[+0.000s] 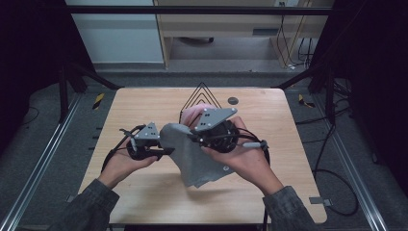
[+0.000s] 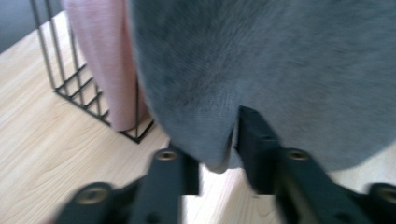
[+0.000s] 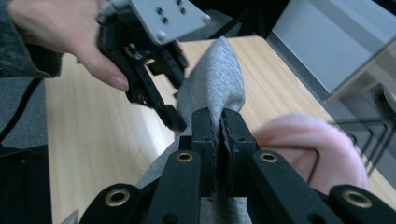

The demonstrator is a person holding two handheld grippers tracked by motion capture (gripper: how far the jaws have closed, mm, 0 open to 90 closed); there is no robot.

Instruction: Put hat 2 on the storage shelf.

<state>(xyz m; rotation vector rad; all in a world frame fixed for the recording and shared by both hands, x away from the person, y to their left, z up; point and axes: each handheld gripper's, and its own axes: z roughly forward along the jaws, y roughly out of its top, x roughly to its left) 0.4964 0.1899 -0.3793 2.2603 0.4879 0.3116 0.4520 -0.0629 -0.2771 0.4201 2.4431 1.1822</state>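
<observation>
The grey cloth (image 1: pixel 192 156) hangs above the middle of the wooden counter (image 1: pixel 144 103), lifted clear at its top and draping down toward the person's side. The right hand-held gripper (image 3: pixel 217 128) has its jaws clamped tight on an upper fold of it. The left hand-held gripper (image 2: pixel 219 154) holds another edge at the cloth's left side: a tuck of grey fabric sits between its jaws, which look pinched on it, though the picture is blurred there. Just behind the cloth stands a black wire rack (image 1: pixel 201 96) with a pink cloth (image 1: pixel 195 113) draped on it.

The step in hand looks like spreading the grey cloth between the two holds, probably to fold it or hang it. To do that well, both pinches should stay near the edge so the fabric hangs flat, and the hands should draw apart evenly until the top edge is straight, without tugging it loose. Keeping the cloth away from the rack avoids snagging the pink one.
</observation>
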